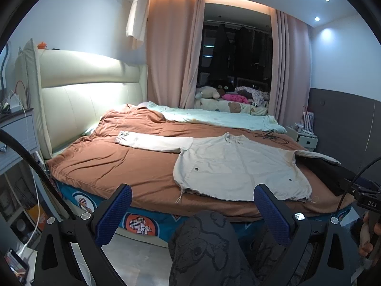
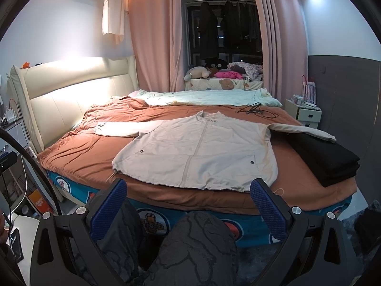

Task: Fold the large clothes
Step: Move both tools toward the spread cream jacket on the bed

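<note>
A cream zip jacket (image 1: pixel 238 166) lies flat, front up, on the brown bedspread (image 1: pixel 119 166), sleeves spread to both sides. It also shows in the right wrist view (image 2: pixel 197 152). Its right sleeve (image 2: pixel 307 131) rests over a stack of folded black clothes (image 2: pixel 326 157). My left gripper (image 1: pixel 193 197) is open and empty, held off the bed's near edge, short of the jacket hem. My right gripper (image 2: pixel 188 190) is open and empty, also in front of the hem.
The person's knees in dark patterned trousers (image 2: pixel 197 245) are below both grippers. A light blue quilt (image 2: pixel 209 97) lies at the far side of the bed. A black cable (image 2: pixel 252 110) lies near the collar. The headboard (image 2: pixel 71 90) is left, a nightstand (image 2: pixel 304 112) right.
</note>
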{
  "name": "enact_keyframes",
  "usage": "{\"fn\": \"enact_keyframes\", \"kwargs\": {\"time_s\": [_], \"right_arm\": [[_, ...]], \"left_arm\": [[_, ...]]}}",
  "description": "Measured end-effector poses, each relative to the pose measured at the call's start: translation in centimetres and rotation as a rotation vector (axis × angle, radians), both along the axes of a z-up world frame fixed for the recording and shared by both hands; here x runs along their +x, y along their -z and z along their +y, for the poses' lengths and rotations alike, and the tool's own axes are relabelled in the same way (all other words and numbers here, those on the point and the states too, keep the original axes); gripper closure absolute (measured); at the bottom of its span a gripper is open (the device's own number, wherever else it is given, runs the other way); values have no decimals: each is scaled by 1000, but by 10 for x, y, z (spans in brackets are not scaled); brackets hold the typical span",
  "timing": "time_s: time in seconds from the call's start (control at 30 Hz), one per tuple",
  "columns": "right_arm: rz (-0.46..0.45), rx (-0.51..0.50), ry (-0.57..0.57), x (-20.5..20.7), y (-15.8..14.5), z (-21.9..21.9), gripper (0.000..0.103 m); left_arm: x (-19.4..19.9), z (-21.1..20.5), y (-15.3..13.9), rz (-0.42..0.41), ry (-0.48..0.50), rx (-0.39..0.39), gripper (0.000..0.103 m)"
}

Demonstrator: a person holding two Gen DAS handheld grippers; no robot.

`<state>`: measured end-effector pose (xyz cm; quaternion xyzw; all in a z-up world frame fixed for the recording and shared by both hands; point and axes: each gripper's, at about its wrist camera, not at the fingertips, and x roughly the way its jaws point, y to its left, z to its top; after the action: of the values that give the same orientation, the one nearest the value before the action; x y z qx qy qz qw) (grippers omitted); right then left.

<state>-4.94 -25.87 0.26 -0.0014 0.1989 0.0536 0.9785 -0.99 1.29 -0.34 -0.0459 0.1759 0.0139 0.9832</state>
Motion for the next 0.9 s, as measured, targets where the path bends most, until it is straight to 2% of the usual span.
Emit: {"fn": "enact_keyframes", "kwargs": {"time_s": [0.3,0.57,0.9], "right_arm": [[-4,-9,-1,-2,3,-1,0],[-24,34,7,0,-3,1,0],[5,28,-9,18,5,-3,0]], "left_arm": [[5,0,1,7,0,11,0],[2,0,-3,-3,17,23,0],[12,0,1,11,19,30,0]]}}
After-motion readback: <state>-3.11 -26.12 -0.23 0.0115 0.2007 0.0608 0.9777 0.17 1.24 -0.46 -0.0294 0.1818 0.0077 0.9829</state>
